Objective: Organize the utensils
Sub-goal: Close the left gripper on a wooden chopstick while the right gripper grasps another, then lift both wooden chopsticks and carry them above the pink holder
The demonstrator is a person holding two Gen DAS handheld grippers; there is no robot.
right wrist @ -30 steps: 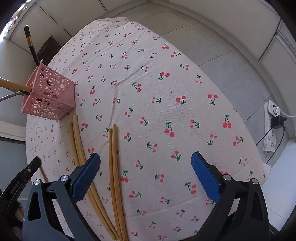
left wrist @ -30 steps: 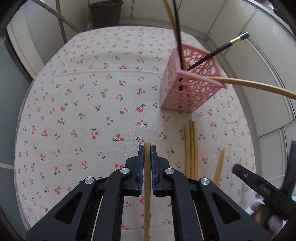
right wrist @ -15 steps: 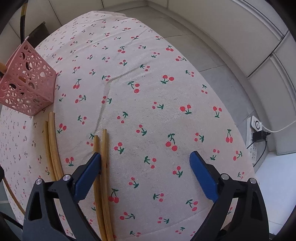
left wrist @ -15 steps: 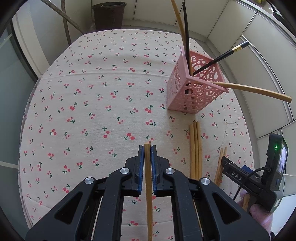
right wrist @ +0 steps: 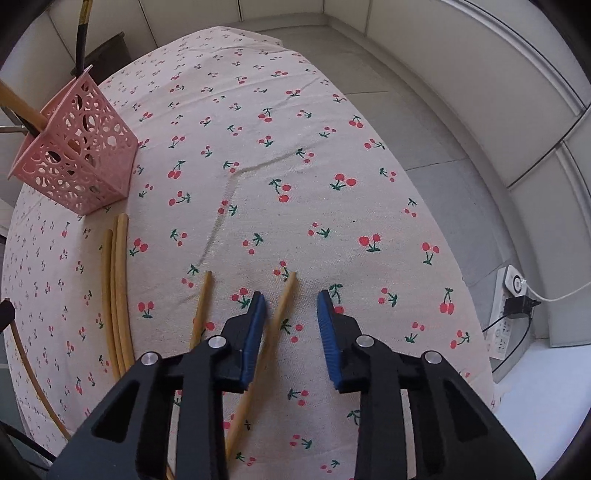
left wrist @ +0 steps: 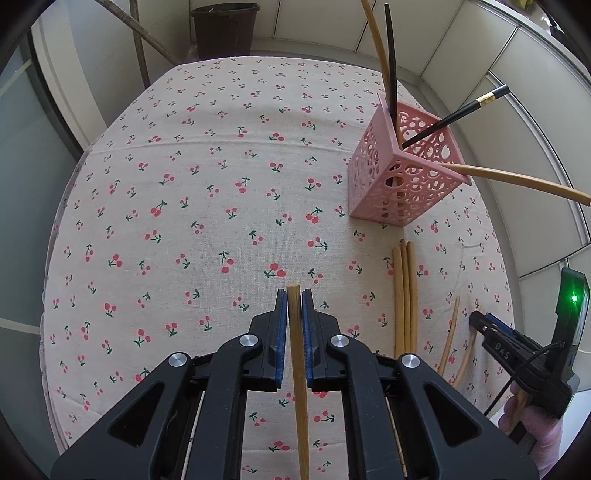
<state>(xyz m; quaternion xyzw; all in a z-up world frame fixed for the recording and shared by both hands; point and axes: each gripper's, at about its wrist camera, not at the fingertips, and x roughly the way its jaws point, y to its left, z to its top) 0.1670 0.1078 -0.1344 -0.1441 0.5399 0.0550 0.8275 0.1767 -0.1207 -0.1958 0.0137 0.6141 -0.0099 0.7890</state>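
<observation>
Counted across both wrist views: 1 pink holder (left wrist: 400,177) on the cloth (left wrist: 207,206). In the holder: 2 black chopsticks (left wrist: 452,118) and 2 wooden ones (left wrist: 517,181). Lying loose on the cloth: 1 bundle of 3 wooden chopsticks (right wrist: 116,295) and 2 single wooden chopsticks (right wrist: 201,310). Grippers: 2. Dark bin (left wrist: 223,27) beyond the table: 1.

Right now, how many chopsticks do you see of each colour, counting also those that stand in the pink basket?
Wooden chopsticks: 8
Black chopsticks: 2
Total: 10
</observation>
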